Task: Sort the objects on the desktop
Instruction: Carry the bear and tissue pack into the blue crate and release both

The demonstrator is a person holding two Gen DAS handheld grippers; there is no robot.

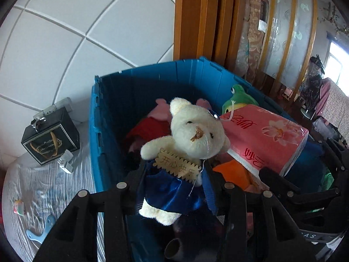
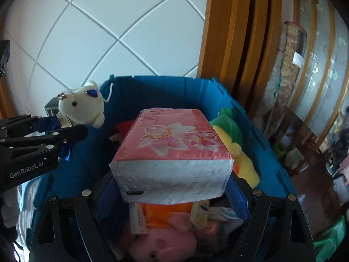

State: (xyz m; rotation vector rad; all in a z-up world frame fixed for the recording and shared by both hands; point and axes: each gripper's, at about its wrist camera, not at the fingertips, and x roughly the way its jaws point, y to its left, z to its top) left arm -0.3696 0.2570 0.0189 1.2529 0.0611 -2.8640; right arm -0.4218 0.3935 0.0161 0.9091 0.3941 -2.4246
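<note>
Left gripper clamps a fuzzy cream teddy bear in glossy blue satin; right gripper clamps a crinkly pink tissue pack. Both hang over the ribbed blue plastic crate, soft plush toys beneath.

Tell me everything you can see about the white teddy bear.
The bear is a small cream plush toy with dark bead eyes and a stitched brown nose. It wears a shiny blue satin garment, carries a pale zigzag-edged tag with Chinese characters on its chest, and a white string loop hangs from its head. It is upright, clamped at the body between the left gripper's fingers, held over the blue bin, beside the pink tissue pack.
</note>
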